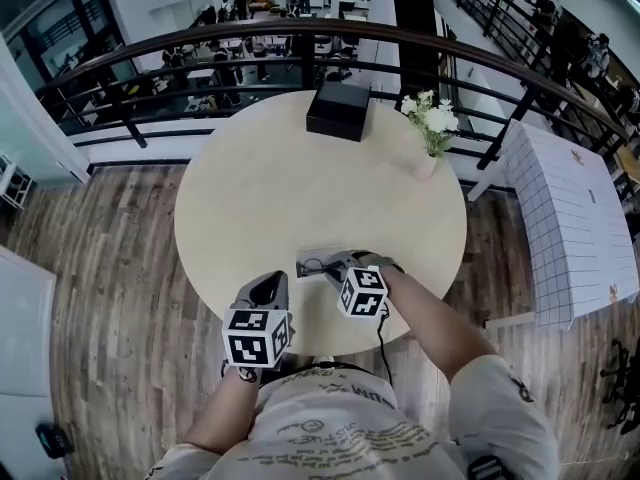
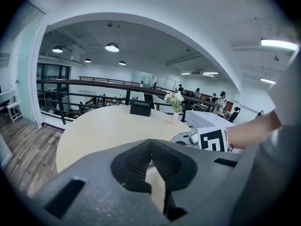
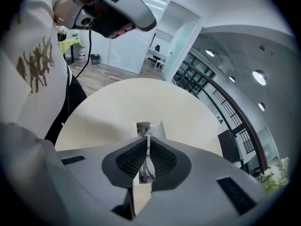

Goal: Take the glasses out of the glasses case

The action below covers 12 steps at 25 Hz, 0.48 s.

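A pale open glasses case (image 1: 312, 262) lies near the front edge of the round beige table (image 1: 300, 178). My right gripper (image 1: 336, 267) reaches into it from the right. In the right gripper view its jaws are shut on the thin wire-framed glasses (image 3: 147, 160), which stand edge-on between the pads, and the case (image 3: 151, 129) shows just beyond the tips. My left gripper (image 1: 268, 286) hovers just left of the case. It is shut with nothing between its pads (image 2: 136, 161), and it points across the table, with the right gripper's marker cube (image 2: 214, 139) at its right.
A black box (image 1: 339, 109) sits at the table's far edge, and a small vase of white flowers (image 1: 428, 128) stands to its right. A black railing (image 1: 300, 38) curves behind the table. A white gridded panel (image 1: 575, 218) stands on the wooden floor at the right.
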{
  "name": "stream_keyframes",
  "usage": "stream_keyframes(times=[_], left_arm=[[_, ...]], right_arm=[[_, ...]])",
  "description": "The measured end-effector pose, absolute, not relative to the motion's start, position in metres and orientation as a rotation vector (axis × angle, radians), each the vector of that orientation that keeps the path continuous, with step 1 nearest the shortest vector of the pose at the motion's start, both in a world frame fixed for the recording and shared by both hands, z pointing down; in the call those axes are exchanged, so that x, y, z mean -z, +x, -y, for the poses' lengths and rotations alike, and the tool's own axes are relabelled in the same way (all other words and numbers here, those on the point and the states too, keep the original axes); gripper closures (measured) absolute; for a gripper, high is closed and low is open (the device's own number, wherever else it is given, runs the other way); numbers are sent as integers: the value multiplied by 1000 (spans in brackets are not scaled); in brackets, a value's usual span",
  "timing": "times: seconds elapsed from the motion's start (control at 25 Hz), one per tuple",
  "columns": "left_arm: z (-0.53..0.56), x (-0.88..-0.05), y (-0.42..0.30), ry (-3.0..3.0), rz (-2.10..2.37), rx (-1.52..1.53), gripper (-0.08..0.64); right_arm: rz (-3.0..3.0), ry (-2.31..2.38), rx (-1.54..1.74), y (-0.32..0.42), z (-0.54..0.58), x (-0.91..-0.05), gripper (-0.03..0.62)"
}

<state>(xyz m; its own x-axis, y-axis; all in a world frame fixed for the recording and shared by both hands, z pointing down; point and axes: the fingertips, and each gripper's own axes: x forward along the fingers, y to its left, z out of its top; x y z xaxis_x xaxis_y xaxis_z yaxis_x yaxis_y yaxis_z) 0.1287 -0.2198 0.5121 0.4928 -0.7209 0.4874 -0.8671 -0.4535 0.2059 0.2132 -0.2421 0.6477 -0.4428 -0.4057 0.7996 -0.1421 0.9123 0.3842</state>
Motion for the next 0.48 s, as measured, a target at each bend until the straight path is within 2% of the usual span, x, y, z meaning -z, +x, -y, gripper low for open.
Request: stream_keyframes(times=[0.48], left_arm=[[217, -517, 107, 2256, 1370, -464, 548]], right_arm=[[1976, 247, 269, 200, 248, -673, 574]])
